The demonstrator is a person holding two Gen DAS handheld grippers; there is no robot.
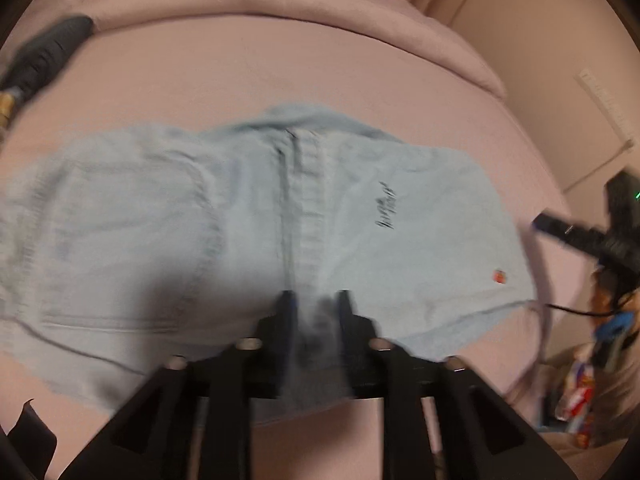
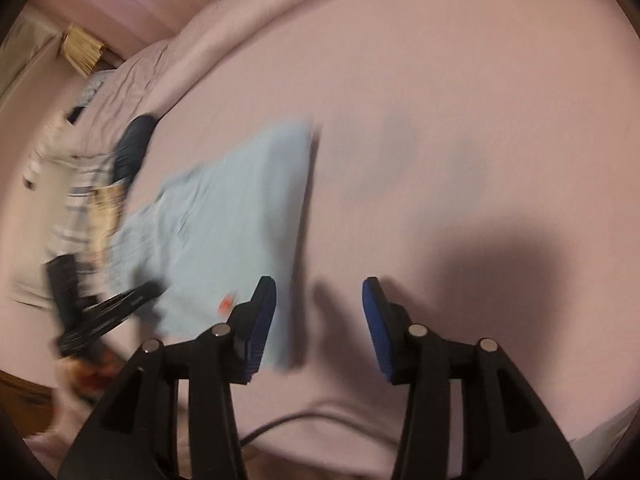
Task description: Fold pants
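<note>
One pair of pants, two grippers, one bed. The pants are pale blue denim, short in the leg, spread flat across the middle of the left wrist view on a pink sheet. A dark seam runs down their centre; right of it there is a small dark script mark, and a small red patch sits near the lower right hem.

The left gripper points steeply down from the bottom centre of its view, its jaws narrow and a bunch of the denim pinched between them at the near edge of the pants. The picture is blurred, yet the cloth rises plainly into the gap.

The right gripper stands wide, nothing between its blue pads – only bare sheet and shadow. In its view the pants lie left of centre, their straight edge just beside the left pad. From the left wrist view the right gripper appears at the right edge, clear of the hem.

One dark bundle lies at the upper left on the sheet, apart from the pants.
</note>
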